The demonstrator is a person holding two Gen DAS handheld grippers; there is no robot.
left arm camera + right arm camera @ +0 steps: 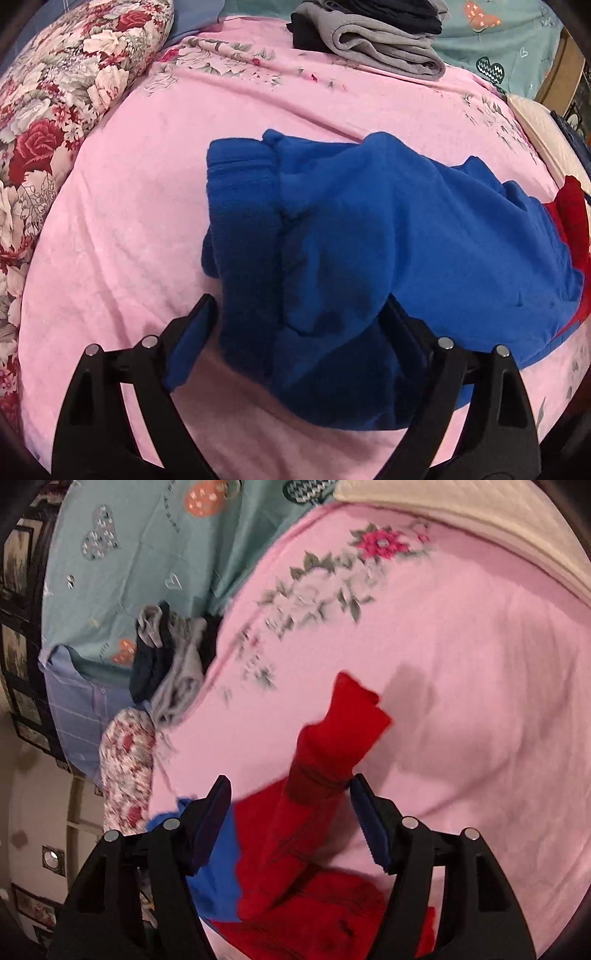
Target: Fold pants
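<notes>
Pants [388, 236] lie bunched on the pink bedsheet [122, 206], near bed centre: thick fleece-like fabric, blue outside with red showing at one end. Left gripper [299, 314] has its jaws spread wide, a hump of blue cloth sitting between them; the right-hand pad is half buried under the fabric, so whether it presses on anything cannot be told. Right gripper [290, 794] is likewise spread, with a red cuff or leg end [343, 731] standing up between the jaws and not pinched. Judged handling: soft, floppy, light to moderate in weight, plush enough to grip without slipping, no fragility; will sag and bunch unless lifted at two points. Best holds are likely the seamed edges, meaning the waistband or cuffs, not the loose middle. Hard to make out: which end is the waist, how the legs lie beneath the heap, and the lower red portion, which is cut off by the frame. Right view is motion-blurred. A stack of folded clothes [373, 33] sits at the bed's far side.
</notes>
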